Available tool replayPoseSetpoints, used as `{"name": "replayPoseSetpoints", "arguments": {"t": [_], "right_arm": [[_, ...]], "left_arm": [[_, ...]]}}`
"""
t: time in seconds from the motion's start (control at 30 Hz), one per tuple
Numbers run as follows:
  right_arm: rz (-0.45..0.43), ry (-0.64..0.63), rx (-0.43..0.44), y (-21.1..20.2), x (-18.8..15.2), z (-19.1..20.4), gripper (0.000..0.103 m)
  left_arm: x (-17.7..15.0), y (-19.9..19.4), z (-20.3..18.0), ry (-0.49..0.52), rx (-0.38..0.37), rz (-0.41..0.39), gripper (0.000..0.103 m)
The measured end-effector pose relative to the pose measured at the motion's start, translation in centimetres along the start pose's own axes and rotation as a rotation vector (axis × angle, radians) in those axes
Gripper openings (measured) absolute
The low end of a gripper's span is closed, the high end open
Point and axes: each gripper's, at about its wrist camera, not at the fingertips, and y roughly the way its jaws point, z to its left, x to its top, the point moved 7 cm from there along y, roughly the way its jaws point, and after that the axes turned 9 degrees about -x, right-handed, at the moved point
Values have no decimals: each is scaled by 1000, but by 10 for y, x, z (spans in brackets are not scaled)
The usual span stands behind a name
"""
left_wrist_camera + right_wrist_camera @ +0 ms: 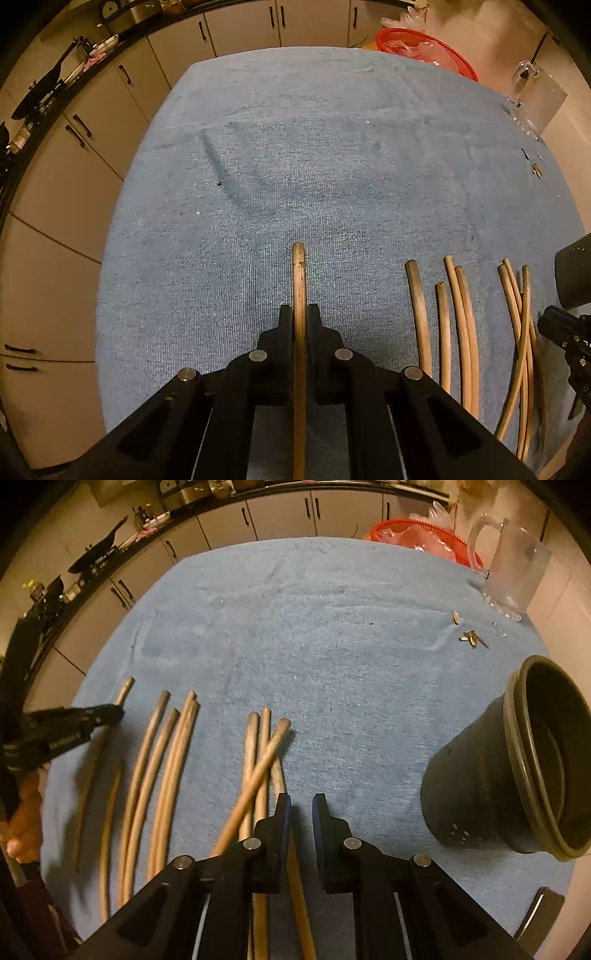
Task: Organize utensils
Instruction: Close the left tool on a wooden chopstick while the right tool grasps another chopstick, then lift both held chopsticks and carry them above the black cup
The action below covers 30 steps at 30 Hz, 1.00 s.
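Note:
Several wooden chopsticks lie side by side on a blue towel point(295, 147). My left gripper point(299, 314) is shut on one chopstick point(298, 266), which sticks out ahead of the jaws; in the right wrist view the same gripper point(110, 712) is at the far left. A loose group of chopsticks point(166, 768) lies beside it, and another crossed group point(258, 760) is just left of my right gripper point(301, 805). Its jaws stand a narrow gap apart with only towel between the tips. A dark grey holder point(498, 775) is to its right.
A red basket point(406, 531) with plastic bags and a clear glass pitcher point(517, 565) stand at the towel's far right edge. Small metal bits point(471, 638) lie near the pitcher. Cabinets point(74, 184) run along the left and back. A person's hand point(22, 812) holds the left gripper.

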Motion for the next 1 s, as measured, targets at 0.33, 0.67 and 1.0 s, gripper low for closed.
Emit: {"name": "replayPoseSetpoints", "arguments": {"t": [0.33, 0.67, 1.0], "right_arm": [[29, -74, -9, 10, 8, 16, 14], [11, -59, -8, 20, 32, 20, 7], [-374, 56, 45, -100, 29, -8, 7]], "left_arm": [[2, 1, -4, 17, 17, 9, 8], [10, 1, -2, -22, -55, -41, 7], [-5, -95, -12, -36, -70, -282, 7]]}}
